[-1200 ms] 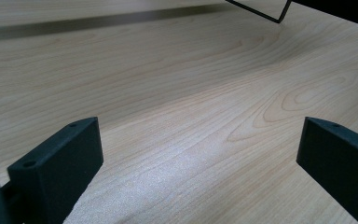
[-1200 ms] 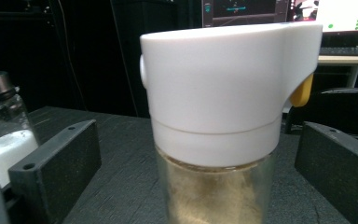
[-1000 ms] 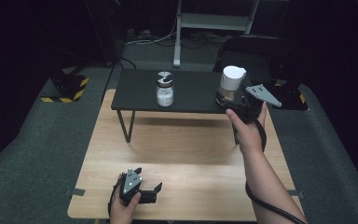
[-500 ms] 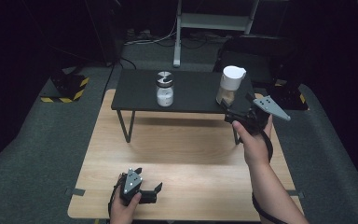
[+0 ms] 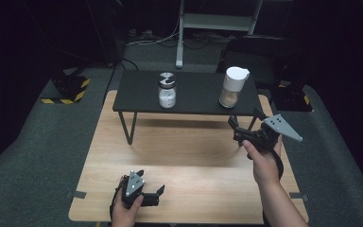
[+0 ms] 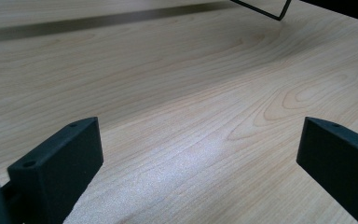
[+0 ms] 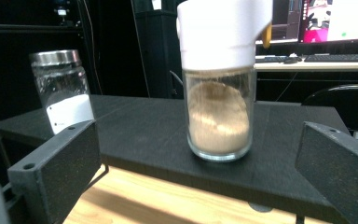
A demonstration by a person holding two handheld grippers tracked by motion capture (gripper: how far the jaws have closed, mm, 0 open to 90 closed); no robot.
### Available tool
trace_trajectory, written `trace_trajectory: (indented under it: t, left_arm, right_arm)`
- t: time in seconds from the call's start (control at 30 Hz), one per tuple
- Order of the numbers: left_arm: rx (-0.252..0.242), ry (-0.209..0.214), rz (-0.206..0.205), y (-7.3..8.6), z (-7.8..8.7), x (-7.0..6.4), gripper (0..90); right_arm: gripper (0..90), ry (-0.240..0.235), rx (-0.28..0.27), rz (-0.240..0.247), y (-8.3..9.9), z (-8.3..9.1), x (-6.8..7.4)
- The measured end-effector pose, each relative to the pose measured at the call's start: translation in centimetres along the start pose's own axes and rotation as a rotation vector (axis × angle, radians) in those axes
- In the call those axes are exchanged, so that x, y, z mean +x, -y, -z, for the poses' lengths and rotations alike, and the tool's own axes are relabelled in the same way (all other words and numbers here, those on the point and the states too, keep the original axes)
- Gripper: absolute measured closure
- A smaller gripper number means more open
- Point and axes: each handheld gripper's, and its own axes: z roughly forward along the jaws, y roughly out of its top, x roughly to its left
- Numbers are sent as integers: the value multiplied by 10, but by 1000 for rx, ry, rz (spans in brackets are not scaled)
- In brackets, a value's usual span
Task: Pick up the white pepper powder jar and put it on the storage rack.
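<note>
Wooden table (image 5: 189, 184): pale grain, matte, bare at its near edge. On its far edge stands a low black shelf (image 5: 194, 97) with a textured top and thin wire legs.

White-capped jar (image 5: 232, 86): clear glass cylinder holding tan powder, upright near the shelf's right edge. Steel-lidded jar (image 5: 167, 90), with white contents, stands at shelf centre, well apart.

Right gripper (image 5: 242, 124): jaws wide, empty, level with the white-capped jar and just short of it, likely lined up to grasp it.

Left gripper (image 5: 152, 195): jaws wide, empty, resting at the table's near-left edge, probably parked.
</note>
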Motion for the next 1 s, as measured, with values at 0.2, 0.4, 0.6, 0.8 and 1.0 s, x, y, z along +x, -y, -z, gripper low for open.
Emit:
trace_trajectory:
  t: [0.2, 0.4, 0.6, 0.8, 1.0]
  left_arm:
    - [0, 0, 0, 0, 0, 0, 5]
    - [-2, 0, -1, 0, 0, 0, 5]
    - [-1, -3, -4, 0, 0, -1, 5]
    - [-1, -4, -4, 0, 0, -1, 5]
    - [-1, -5, -3, 0, 0, -1, 5]
  right_arm:
    - [4, -11, 0, 5, 12, 19, -1]
    - [4, -17, -2, 5, 23, 34, -2]
    - [4, -24, 4, -6, 41, 58, -3]
    - [4, -16, 23, -10, 57, 75, -5]
    - [4, -1, 47, -21, 71, 88, -8]
